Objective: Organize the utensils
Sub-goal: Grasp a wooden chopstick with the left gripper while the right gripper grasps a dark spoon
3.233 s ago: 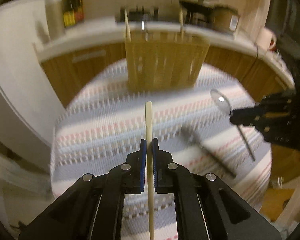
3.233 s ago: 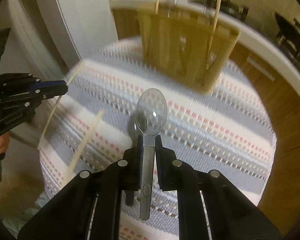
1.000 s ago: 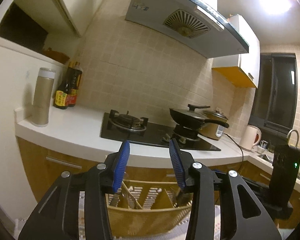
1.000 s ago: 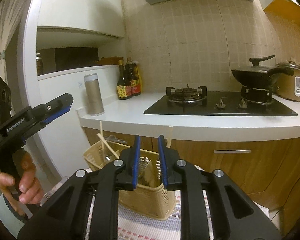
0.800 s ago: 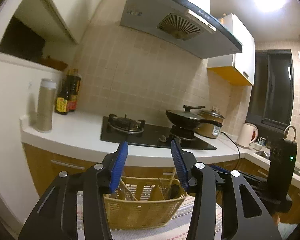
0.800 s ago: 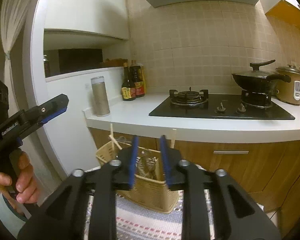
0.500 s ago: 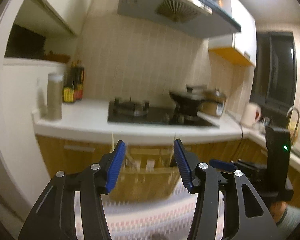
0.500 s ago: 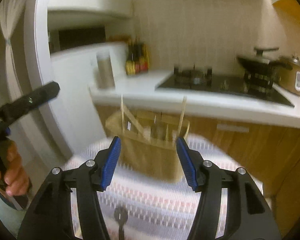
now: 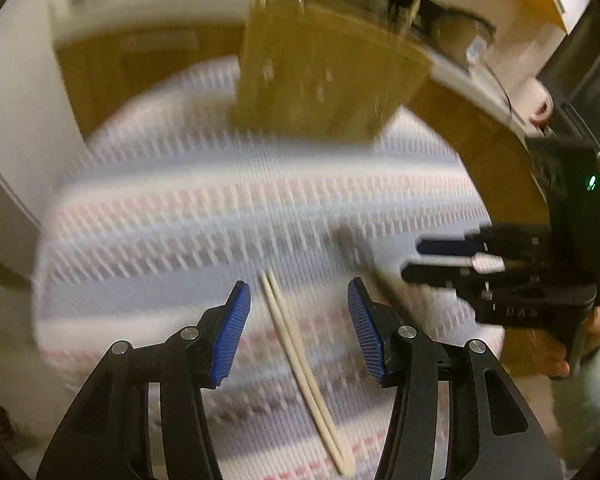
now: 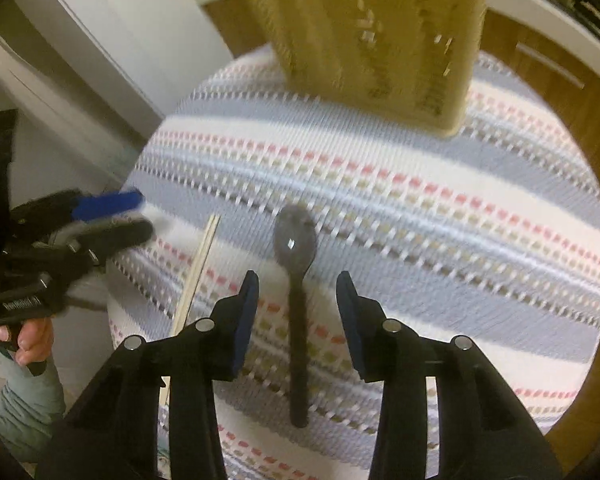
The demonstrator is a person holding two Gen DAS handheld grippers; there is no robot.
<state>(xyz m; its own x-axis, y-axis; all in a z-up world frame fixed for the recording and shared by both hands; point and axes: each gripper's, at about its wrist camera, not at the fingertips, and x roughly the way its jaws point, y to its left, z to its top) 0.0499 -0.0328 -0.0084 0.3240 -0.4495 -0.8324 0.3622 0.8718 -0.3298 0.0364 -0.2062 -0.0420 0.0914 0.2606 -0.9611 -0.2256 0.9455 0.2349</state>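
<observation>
Chopsticks (image 9: 300, 360) lie paired on our striped cloth (image 10: 420, 184) between the left gripper's (image 9: 298, 320) parted jaws; our right gripper (image 10: 296, 308), jaws just narrowing yet untouching, straddles the dark spoon (image 10: 296, 264). Basket (image 10: 380, 36) stands beyond.

The left gripper (image 9: 298, 326) tilts steeply downward, its two black arms spread in a V and its blue-padded fingers (image 9: 232, 330) standing apart with nothing pressed between them. From the right wrist view it shows side-on at the left edge, gripped from below by a bare hand (image 10: 26, 340).

The right gripper (image 10: 296, 320) also angles steeply downward. Its jaws have just been closing, yet the fingers (image 10: 246, 322) stand clearly apart and the pads press on nothing. In the left wrist view it reaches in from the right edge, blurred, with a green light glowing on its black body and a hand (image 9: 556, 354) below it, beside a pale trouser leg.
</observation>
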